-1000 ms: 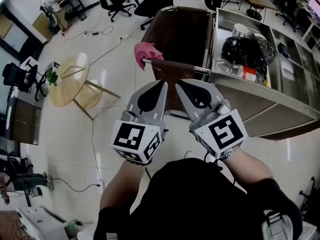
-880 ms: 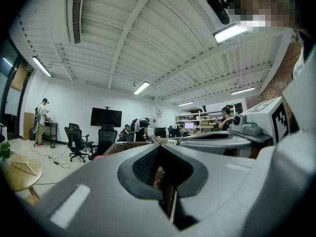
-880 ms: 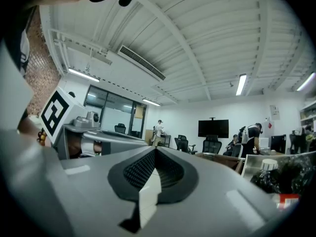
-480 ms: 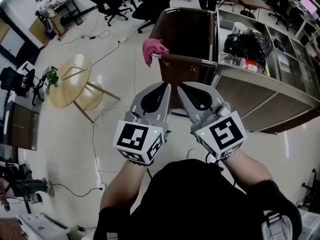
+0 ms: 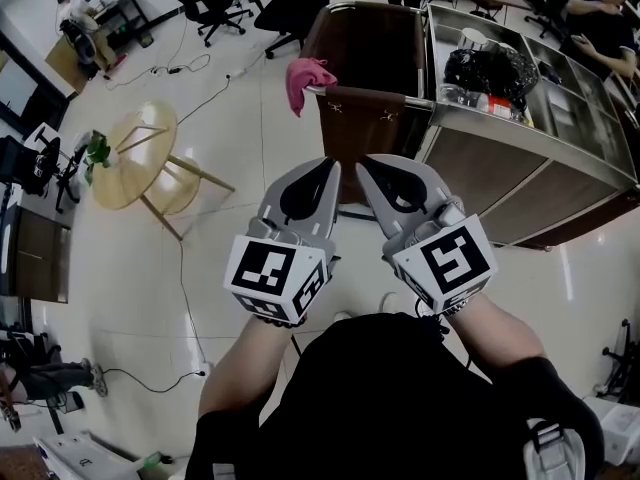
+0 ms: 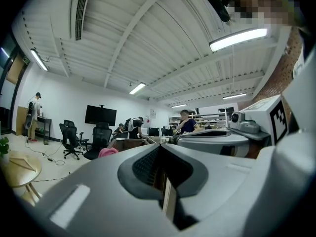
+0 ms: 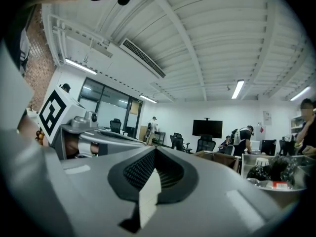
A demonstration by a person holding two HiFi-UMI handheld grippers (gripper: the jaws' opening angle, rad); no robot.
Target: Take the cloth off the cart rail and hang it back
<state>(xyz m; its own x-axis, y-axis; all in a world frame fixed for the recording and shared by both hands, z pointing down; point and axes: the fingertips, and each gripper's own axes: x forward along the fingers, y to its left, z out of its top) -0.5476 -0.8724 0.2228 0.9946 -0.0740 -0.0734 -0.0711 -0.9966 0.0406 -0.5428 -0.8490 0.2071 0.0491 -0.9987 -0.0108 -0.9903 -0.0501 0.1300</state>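
Pink cloth [image 5: 305, 76] hangs bunched over the left end of the cart's brown rail [image 5: 366, 96], well ahead of both tools. Both forearms reach forward from the chest, side by side, with the left gripper [image 5: 329, 166] and the right gripper [image 5: 362, 162] held level and pointing at the cart [image 5: 520, 140], their tips angled towards each other. Each gripper's jaws are pressed together with nothing between them. In the left gripper view the cloth [image 6: 107, 152] shows just past that gripper's tip.
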